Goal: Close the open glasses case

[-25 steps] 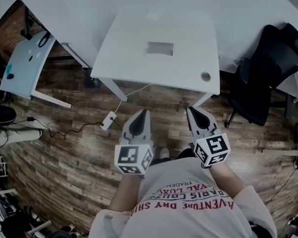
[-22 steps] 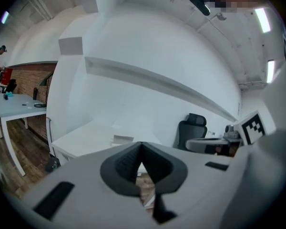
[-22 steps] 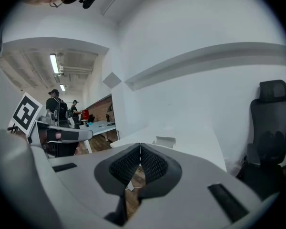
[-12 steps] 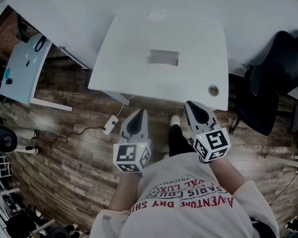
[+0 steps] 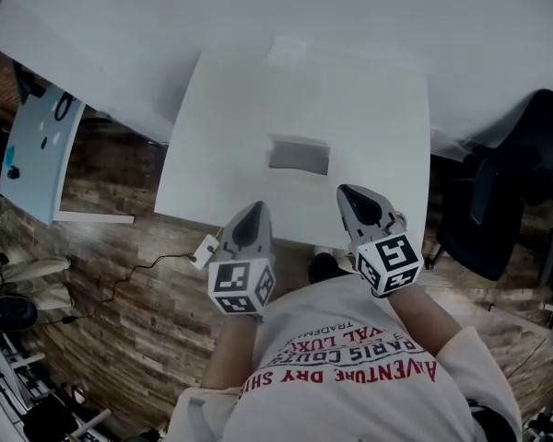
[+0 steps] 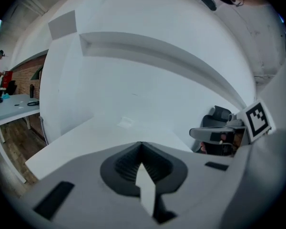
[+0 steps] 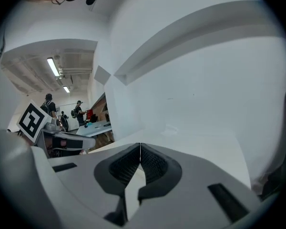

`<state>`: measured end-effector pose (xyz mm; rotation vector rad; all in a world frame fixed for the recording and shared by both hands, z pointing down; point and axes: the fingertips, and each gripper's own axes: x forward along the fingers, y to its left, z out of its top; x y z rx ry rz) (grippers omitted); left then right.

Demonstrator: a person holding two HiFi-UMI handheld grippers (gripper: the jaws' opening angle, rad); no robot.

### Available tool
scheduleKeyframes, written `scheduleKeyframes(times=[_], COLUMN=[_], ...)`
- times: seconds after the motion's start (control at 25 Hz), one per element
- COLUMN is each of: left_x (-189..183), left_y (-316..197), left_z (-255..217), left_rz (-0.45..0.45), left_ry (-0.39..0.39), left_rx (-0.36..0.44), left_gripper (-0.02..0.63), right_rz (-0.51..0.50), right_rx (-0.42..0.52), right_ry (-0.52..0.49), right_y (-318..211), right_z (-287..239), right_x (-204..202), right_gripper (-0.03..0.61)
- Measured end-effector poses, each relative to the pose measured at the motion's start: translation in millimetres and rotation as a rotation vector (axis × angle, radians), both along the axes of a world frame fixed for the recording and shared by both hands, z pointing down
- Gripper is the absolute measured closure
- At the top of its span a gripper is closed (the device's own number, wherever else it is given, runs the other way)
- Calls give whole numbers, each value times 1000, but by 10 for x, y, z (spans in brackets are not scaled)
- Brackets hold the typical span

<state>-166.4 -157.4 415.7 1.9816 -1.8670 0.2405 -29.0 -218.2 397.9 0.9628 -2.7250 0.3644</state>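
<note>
A grey rectangular glasses case [image 5: 300,155] lies near the middle of the white table [image 5: 230,118] in the head view; I cannot tell from here how its lid stands. My left gripper [image 5: 253,212] is shut and empty, with its tip over the table's near edge, near-left of the case. Just as empty and shut, my right gripper [image 5: 349,192] hangs near-right of the case. In the left gripper view the jaws [image 6: 142,144] meet with nothing between them. The right gripper view shows the same [image 7: 140,146]. The case does not show in either gripper view.
A black office chair [image 5: 511,182] stands right of the table. A light blue table [image 5: 32,150] is far left. A power strip with its cable [image 5: 203,250] lies on the wooden floor by the left gripper. People [image 7: 78,109] stand far off in the right gripper view.
The person has stepped up to the table. The table and case have come closer, and both gripper tips now reach the table's near edge instead of hanging over the floor.
</note>
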Motion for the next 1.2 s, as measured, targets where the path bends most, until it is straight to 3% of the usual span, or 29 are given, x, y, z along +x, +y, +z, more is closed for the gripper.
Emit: scheduleKeyframes(times=[0.36,0.68,0.88,1.2], left_x=[-210,-302,-328,-304], left_y=[-600,-893,-1060,-1163], left_z=[544,1214,1516,1728], left_rz=[-1,112,184,234], left_ry=[22,21,37,139], left_rx=[-140,-283,-336,-375], left_gripper=[615,615,615,615], right_rz=[16,83,117,139], right_rx=[-117,-180,-205,-238], right_ry=[69,146,179,228], right_y=[-705,-1012,-1135,-1354], right_z=[490,863,1049,1297], right_x=[-128,-288,-418,-578], right_gripper=[566,566,566,566])
